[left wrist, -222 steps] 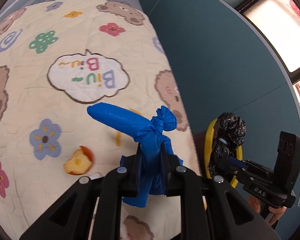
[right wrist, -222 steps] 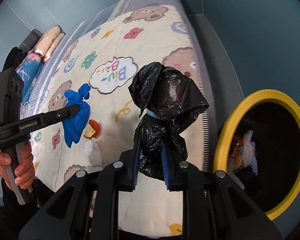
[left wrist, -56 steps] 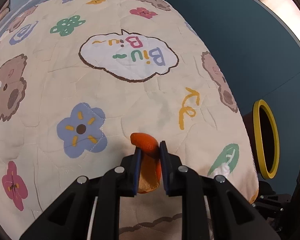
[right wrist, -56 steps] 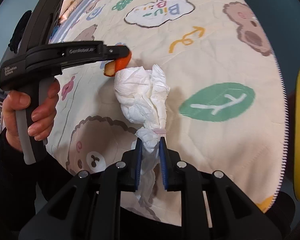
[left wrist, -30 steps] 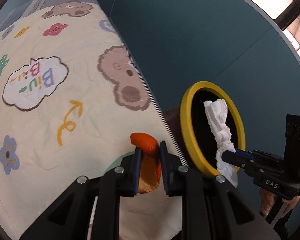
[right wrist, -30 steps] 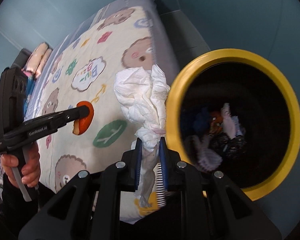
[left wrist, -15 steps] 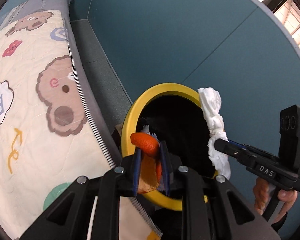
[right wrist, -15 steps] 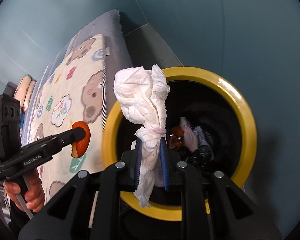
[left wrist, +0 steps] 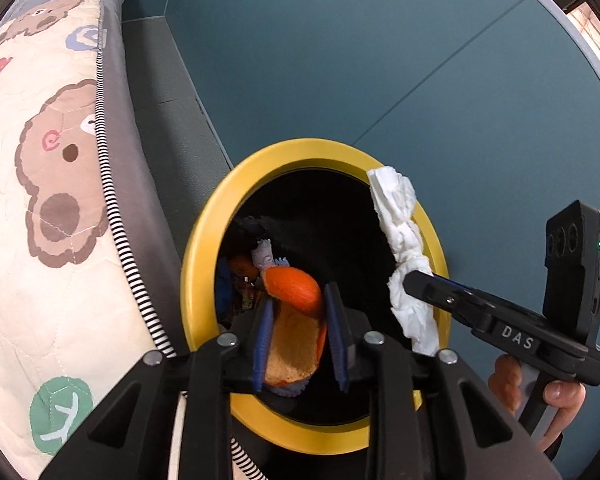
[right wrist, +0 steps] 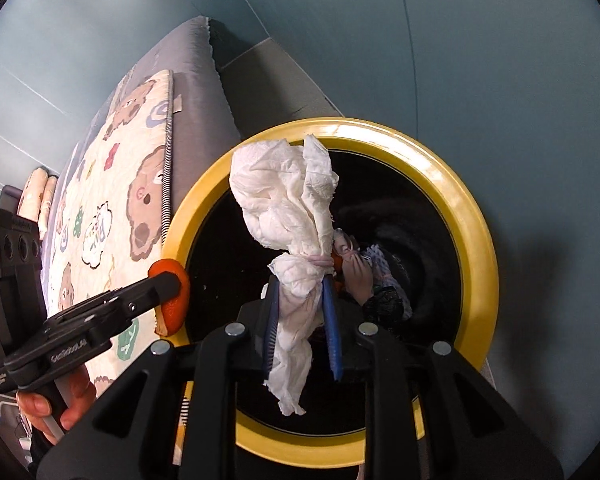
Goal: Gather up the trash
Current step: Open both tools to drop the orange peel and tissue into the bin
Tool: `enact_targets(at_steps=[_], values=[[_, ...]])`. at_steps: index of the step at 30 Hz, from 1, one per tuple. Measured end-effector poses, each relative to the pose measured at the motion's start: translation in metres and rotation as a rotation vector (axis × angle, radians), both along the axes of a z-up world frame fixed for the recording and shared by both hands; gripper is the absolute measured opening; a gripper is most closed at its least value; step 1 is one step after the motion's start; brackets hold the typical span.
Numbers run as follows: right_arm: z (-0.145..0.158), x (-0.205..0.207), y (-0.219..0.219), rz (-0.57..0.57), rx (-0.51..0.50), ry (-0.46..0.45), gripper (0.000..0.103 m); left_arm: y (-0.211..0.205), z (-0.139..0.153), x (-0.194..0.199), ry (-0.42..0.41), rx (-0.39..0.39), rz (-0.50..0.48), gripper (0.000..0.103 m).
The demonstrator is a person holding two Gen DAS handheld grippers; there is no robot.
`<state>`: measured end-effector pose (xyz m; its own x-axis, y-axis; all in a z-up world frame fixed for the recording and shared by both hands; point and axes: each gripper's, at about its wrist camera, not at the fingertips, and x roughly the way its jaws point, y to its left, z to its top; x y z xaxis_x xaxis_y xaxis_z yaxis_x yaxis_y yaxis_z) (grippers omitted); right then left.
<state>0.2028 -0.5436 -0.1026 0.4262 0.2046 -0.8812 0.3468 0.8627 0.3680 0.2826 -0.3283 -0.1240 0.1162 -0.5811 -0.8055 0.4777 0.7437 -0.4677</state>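
Two pieces of trash hang over the yellow-rimmed bin [right wrist: 476,216] beside the bed [left wrist: 60,200]. On the left, the left hand-held gripper [left wrist: 298,336] is easing its jaws apart around the orange peel [left wrist: 294,320], near the bin's bed-side rim; I reckon it could clip that rim and drop outside. On the right, the right hand-held gripper [right wrist: 302,320] is opening around the crumpled tissue [right wrist: 288,216], which might cling to the pads [right wrist: 332,320].
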Motion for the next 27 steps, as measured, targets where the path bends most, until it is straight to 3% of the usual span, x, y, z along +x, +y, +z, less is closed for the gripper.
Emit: enact_targets(at_steps=[5, 7, 17, 24, 27], values=[[0.001, -0.001, -0.003, -0.016, -0.010, 0.001, 0.029, 0.006, 0.004, 0.000, -0.003, -0.020, 0.008, 0.050], [0.005, -0.001, -0.004, -0.028, -0.015, -0.003, 0.032, 0.013, 0.006, 0.001, -0.010, -0.022, 0.014, 0.053], [0.027, -0.002, 0.017, -0.015, -0.038, -0.022, 0.034, 0.062, 0.018, 0.001, -0.009, -0.052, 0.065, 0.053], [0.030, 0.007, 0.073, 0.109, -0.021, -0.011, 0.034, 0.134, 0.015, -0.007, -0.026, -0.037, 0.142, 0.053], [0.028, 0.017, 0.119, 0.201, -0.010, -0.006, 0.034, 0.177, 0.011, -0.010, -0.030, -0.022, 0.194, 0.053]])
